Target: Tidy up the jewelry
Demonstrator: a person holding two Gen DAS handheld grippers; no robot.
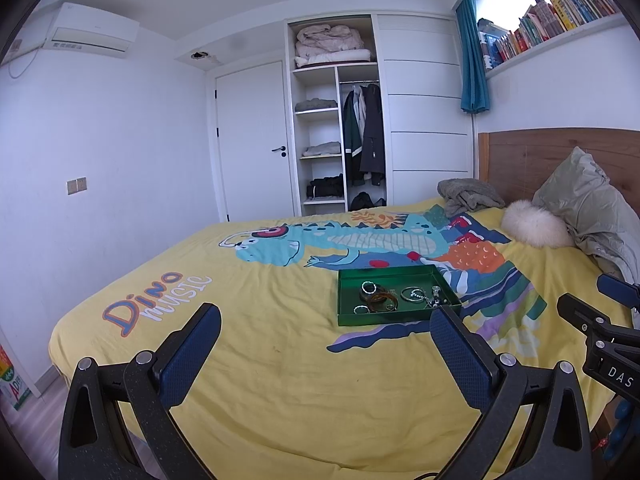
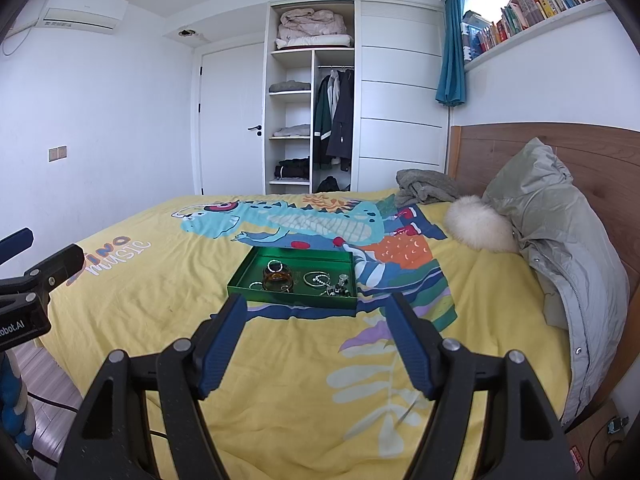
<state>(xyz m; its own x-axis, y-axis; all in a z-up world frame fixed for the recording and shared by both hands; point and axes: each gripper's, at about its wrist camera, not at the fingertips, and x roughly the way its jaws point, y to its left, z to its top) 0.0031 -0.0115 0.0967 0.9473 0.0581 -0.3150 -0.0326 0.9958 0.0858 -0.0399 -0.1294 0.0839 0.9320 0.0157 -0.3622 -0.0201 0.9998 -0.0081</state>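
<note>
Ahead of both pairs of tongs, a shallow green tray (image 1: pixel 400 316) of jewelry sits on a bed covered by a yellow dinosaur-print quilt (image 1: pixel 248 360). Left tongs (image 1: pixel 326 316) hang wide apart and hold nothing, above bare quilt short of the tray's near wall; their right fingertip overlaps the tray's near right corner in the left wrist view. Right tongs (image 2: pixel 316 300) are likewise spread wide and unladen, their tips framing the tray's near edge (image 2: pixel 292 300). Inside the tray lie an amber bangle (image 2: pixel 278 280), silver rings (image 2: pixel 316 279) and a small metal cluster (image 2: pixel 338 286) at the right end whose pieces are too small to make out. Open quilt stretches left of the tray and between it and the tongs. Beyond and to the right, a grey jacket (image 2: pixel 560 240), a white fur trim (image 2: pixel 478 222) and a crumpled grey garment (image 2: pixel 426 186) crowd the wooden headboard (image 2: pixel 540 148). Each wrist view catches the other tongs only partly, cut off at the frame's side.
</note>
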